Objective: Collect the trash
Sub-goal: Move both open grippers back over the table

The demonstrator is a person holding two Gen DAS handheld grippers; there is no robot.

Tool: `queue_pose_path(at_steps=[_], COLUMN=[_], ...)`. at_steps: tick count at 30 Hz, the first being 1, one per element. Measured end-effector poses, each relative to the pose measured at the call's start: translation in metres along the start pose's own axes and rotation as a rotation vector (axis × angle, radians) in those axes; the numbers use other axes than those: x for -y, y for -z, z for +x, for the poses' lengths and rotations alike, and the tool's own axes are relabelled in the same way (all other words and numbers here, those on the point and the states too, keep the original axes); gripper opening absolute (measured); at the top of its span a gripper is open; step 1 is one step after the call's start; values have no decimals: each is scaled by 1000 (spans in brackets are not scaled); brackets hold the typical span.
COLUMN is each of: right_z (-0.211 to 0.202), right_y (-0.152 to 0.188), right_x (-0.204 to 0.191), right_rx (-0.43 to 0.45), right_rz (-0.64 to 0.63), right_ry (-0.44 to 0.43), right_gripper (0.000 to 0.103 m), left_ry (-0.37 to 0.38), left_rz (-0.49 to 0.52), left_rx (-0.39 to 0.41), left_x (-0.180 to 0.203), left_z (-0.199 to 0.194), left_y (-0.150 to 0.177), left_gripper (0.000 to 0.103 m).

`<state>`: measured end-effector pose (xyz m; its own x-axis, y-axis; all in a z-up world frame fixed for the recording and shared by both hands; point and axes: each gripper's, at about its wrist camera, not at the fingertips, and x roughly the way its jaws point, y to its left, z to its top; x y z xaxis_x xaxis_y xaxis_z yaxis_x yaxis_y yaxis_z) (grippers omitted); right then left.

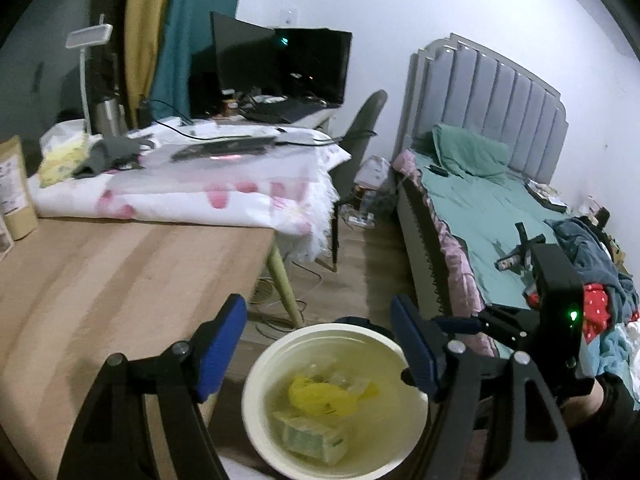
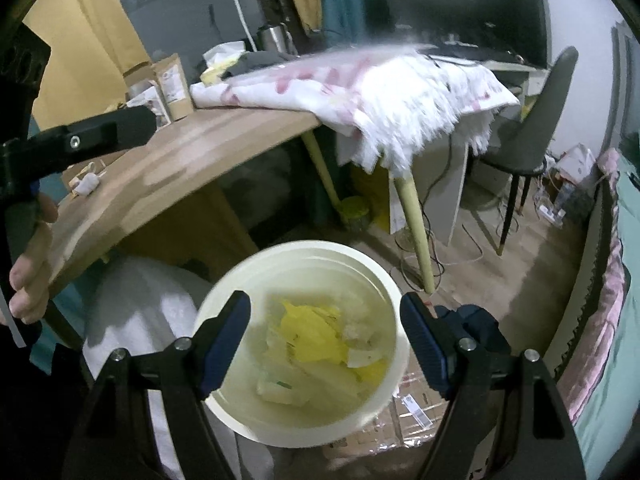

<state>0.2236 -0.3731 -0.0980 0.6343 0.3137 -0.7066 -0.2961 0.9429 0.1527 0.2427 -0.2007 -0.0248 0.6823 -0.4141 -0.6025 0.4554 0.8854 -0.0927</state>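
**Both tongs poised over the waste bucket beside the table**

The left tongs [image 1: 318, 344] and the right tongs [image 2: 326, 344] each hang with their blue-padded jaws spread apart and nothing between them. Below both sits a cream waste bucket [image 2: 240, 280] on the floor, just off the near edge of the wooden table [image 1: 120, 272]. Inside the bucket lie the collected items: a crumpled yellow wrapper [image 2: 308, 332], a greenish carton [image 1: 310, 438] and some pale scraps whose kind cannot be told.

From the right wrist view, a small white scrap [image 2: 87, 184] rests on the table near its left edge, close to the person's left hand [image 2: 30, 264], which grips the left tool's handle. Brown paper pouches [image 2: 174, 84] stand at the far edge of the table, next to a pink-and-white cloth [image 1: 192, 188] draped over the far end. A bed [image 1: 500, 216] strewn with clothes stands across the floor, well apart from the bucket.

Judged from the empty jaws above a partly filled bucket, a drop appears complete and the step in hand is fetching the next piece. To do it well, carry one tool to the scrap with the jaws wide, straddle it flat against the table surface, close fully before lifting, and release only when centred over the bucket's mouth, clear of its rim. Light scraps may slip or drift.
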Motion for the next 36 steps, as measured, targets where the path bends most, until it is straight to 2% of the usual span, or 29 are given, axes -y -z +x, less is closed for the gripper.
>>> queue_pose_path(at_steps=[12,19,28,36], right_z=[-13,-12,7,35], right_y=[-47,-82,-123,-154], right_x=[-67,-122,-220,-304], right_rx=[60,78,78,65], right_rz=[-106,-195,-327,-418], right_ry=[-41,-84,-166,-256], right_gripper=[76,76,76,76], left_ry=[-97,-161,-273,-380], left_rz=[-60,-133,-220,-280], left_rx=[22,45,62,40], left_x=[-58,-102,-168,-225], left_z=[-76,-115,-169,-204], left_y=[14,28,51,78], left_gripper=[74,74,74,74])
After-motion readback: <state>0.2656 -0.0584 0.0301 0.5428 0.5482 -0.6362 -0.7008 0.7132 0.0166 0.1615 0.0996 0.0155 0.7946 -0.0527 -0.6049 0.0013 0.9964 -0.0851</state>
